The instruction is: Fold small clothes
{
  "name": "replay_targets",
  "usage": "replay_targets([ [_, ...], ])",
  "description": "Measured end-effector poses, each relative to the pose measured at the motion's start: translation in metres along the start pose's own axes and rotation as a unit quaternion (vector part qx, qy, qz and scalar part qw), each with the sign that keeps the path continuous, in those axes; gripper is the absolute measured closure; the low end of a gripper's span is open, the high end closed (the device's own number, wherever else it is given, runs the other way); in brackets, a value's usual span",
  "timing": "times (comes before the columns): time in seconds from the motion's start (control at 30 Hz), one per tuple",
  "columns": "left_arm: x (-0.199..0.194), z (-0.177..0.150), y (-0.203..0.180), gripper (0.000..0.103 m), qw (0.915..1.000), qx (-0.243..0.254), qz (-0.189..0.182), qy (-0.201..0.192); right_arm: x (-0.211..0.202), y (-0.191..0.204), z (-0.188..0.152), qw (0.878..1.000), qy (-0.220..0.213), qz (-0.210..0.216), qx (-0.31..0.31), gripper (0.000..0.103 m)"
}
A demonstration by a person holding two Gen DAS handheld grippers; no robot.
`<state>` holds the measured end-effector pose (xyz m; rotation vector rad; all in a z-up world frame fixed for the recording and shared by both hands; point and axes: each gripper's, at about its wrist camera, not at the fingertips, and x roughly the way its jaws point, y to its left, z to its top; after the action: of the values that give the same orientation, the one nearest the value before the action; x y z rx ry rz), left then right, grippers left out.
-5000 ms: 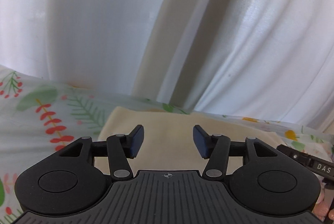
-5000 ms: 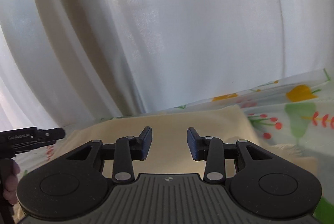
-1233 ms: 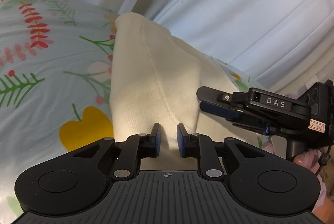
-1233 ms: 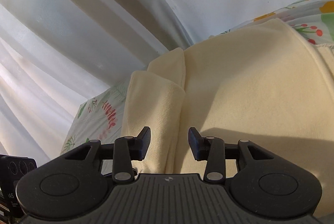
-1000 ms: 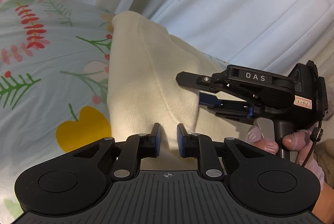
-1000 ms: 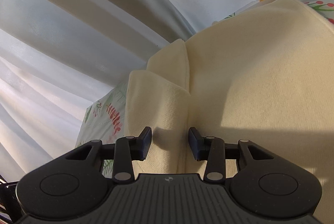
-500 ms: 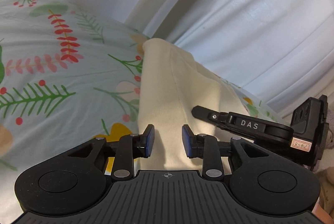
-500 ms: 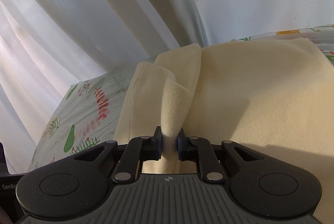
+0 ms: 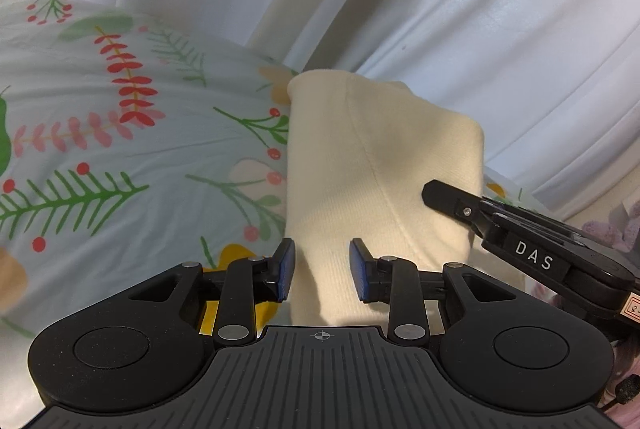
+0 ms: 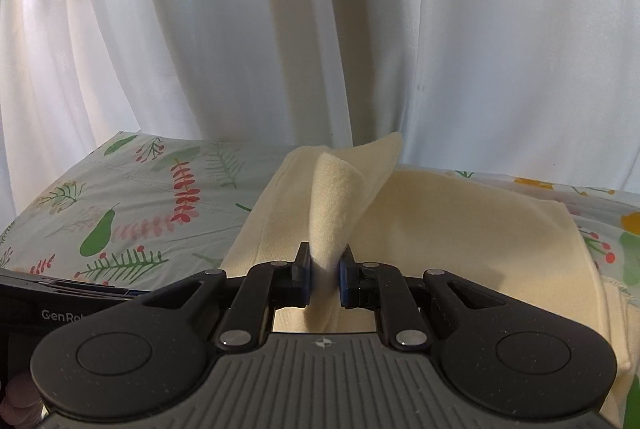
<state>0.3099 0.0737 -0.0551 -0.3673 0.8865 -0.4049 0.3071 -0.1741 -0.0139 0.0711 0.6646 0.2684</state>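
Note:
A cream knit garment (image 10: 460, 225) lies on a floral bedsheet (image 10: 132, 205). My right gripper (image 10: 323, 277) is shut on a raised fold of the garment, which stands up as a peak (image 10: 332, 197) above the flat part. In the left wrist view the same garment (image 9: 360, 165) lies ahead as a folded strip. My left gripper (image 9: 322, 269) is open, its jaws astride the near end of the strip without pinching it. The right gripper (image 9: 500, 225) shows there at the strip's right side.
White curtains (image 10: 360, 29) hang close behind the bed. The floral sheet (image 9: 120, 149) spreads to the left of the garment. The other gripper's body (image 10: 48, 305) and a gloved hand show at the lower left of the right wrist view.
My left gripper has opened and let go of the garment edge. My right gripper has closed on a fold and lifted it.

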Motion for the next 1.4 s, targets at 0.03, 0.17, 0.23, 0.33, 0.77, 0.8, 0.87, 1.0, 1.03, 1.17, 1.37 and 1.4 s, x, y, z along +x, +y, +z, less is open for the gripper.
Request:
replay_targets([
  [0.03, -0.002, 0.001, -0.003, 0.07, 1.0, 0.004, -0.001, -0.005, -0.007, -0.003, 0.001, 1.0, -0.006, -0.006, 0.0, 0.091],
  [0.17, 0.009, 0.0, -0.017, 0.07, 0.999, 0.041, 0.013, -0.005, -0.018, -0.018, -0.002, 0.999, -0.003, -0.037, -0.003, 0.091],
  [0.23, 0.021, -0.005, -0.023, 0.07, 0.9989, 0.046, -0.001, 0.009, -0.018, -0.028, -0.008, 0.999, 0.006, -0.05, 0.0, 0.091],
  [0.33, 0.031, -0.011, -0.033, 0.065, 0.9977, 0.066, -0.012, 0.013, -0.013, -0.043, -0.021, 0.997, 0.029, -0.072, 0.006, 0.091],
  [0.77, 0.036, -0.016, -0.045, 0.053, 0.9956, 0.092, 0.002, 0.018, 0.02, -0.095, -0.025, 0.981, 0.057, 0.015, 0.187, 0.09],
  [0.8, 0.033, -0.014, -0.046, 0.053, 0.9957, 0.091, 0.004, 0.017, 0.016, -0.085, -0.021, 0.987, 0.05, -0.001, 0.152, 0.091],
  [0.87, 0.025, -0.011, -0.05, 0.053, 0.9959, 0.09, 0.005, 0.01, -0.001, -0.062, -0.013, 0.997, 0.012, -0.037, 0.073, 0.091],
  [1.0, 0.015, -0.008, -0.062, 0.053, 0.9946, 0.104, -0.001, -0.006, -0.025, -0.047, -0.002, 0.994, -0.041, -0.097, -0.007, 0.091],
  [1.03, 0.015, -0.008, -0.065, 0.053, 0.9942, 0.107, -0.003, -0.005, -0.027, -0.049, -0.001, 0.993, -0.046, -0.112, -0.016, 0.091],
  [1.17, 0.027, -0.014, -0.075, 0.053, 0.993, 0.116, -0.008, 0.017, -0.025, -0.069, -0.007, 0.986, -0.035, -0.164, -0.018, 0.091],
  [1.37, 0.039, -0.025, -0.088, 0.053, 0.9887, 0.144, -0.014, 0.041, -0.021, -0.087, -0.03, 0.979, -0.015, -0.205, 0.002, 0.091],
  [1.4, 0.04, -0.027, -0.089, 0.053, 0.9882, 0.147, -0.014, 0.043, -0.021, -0.088, -0.031, 0.978, -0.014, -0.208, 0.003, 0.091],
])
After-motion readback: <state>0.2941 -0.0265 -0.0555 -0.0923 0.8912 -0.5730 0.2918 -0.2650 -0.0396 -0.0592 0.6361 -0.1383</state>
